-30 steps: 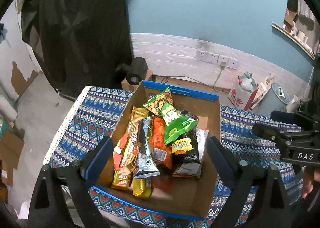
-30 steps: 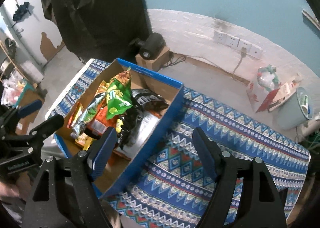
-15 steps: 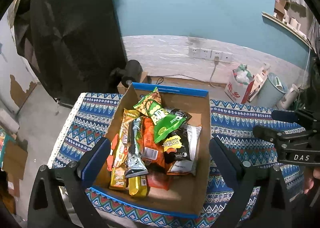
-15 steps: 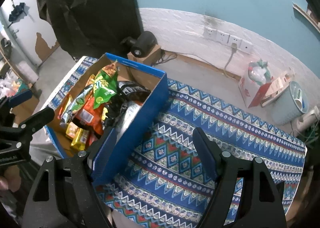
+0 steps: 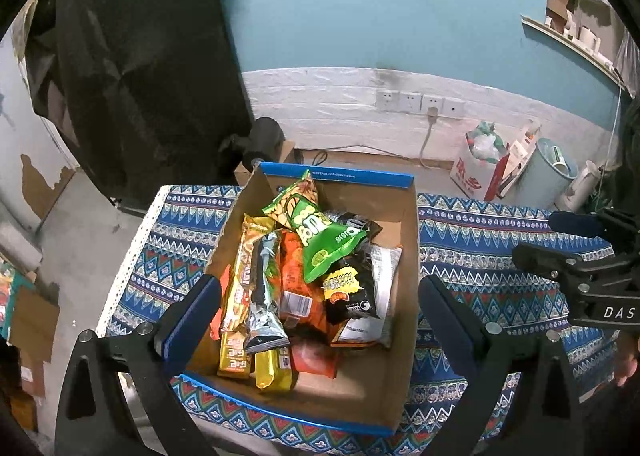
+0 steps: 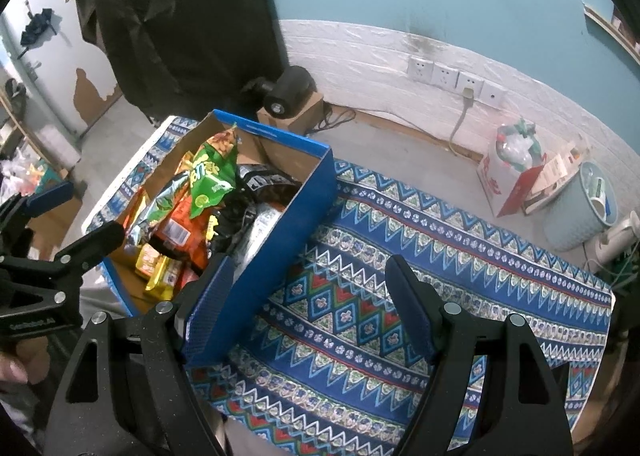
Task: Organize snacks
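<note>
A blue-rimmed cardboard box (image 5: 372, 384) sits on the patterned tablecloth (image 6: 400, 256), holding a pile of several snack packs. A green pack (image 5: 320, 232) lies on top, with gold bars (image 5: 244, 284), an orange pack (image 5: 296, 288) and a black pack (image 5: 352, 292) under and beside it. My left gripper (image 5: 316, 316) hangs open above the box, its fingers straddling the pile without touching. My right gripper (image 6: 308, 296) is open over the cloth by the blue box wall (image 6: 280, 244), empty. The box (image 6: 224, 172) shows at the left of the right wrist view.
The table's left edge with white trim (image 5: 132, 248) drops to a grey floor. Behind the table stand a black roller on a small carton (image 6: 288, 96), wall sockets (image 6: 452, 78), a bag of bottles (image 6: 516, 152) and a pale blue bin (image 6: 584, 208).
In the left wrist view the box has slid back and the view has rolled slightly. In the right wrist view the box has shifted left, so more cloth lies under the right gripper.
</note>
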The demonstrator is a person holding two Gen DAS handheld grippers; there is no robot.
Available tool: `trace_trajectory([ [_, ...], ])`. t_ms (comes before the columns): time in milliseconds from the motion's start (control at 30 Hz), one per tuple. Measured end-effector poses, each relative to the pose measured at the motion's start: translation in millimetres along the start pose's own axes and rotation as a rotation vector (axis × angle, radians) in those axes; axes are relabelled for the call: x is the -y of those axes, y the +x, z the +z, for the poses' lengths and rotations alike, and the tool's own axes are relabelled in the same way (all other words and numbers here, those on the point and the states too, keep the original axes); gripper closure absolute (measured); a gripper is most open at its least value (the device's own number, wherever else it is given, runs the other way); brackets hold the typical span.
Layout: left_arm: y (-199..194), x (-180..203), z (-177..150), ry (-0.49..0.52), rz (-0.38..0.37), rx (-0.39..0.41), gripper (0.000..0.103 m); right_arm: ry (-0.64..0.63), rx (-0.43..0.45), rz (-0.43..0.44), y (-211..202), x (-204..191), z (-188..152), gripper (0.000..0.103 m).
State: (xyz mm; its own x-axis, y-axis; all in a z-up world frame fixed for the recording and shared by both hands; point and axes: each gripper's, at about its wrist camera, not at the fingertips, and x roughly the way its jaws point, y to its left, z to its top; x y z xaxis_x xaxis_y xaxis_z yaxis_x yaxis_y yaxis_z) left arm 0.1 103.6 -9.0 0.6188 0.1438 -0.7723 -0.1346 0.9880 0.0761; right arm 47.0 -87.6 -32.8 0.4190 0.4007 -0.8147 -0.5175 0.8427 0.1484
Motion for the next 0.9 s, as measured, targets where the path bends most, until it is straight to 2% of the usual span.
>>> trace_trajectory([
  [900, -1.0, 1.7, -2.3, -0.007, 0.002, -0.009, 0.002, -0.006, 0.002, 0.005, -2.1, -4.8, 0.3, 0.026],
])
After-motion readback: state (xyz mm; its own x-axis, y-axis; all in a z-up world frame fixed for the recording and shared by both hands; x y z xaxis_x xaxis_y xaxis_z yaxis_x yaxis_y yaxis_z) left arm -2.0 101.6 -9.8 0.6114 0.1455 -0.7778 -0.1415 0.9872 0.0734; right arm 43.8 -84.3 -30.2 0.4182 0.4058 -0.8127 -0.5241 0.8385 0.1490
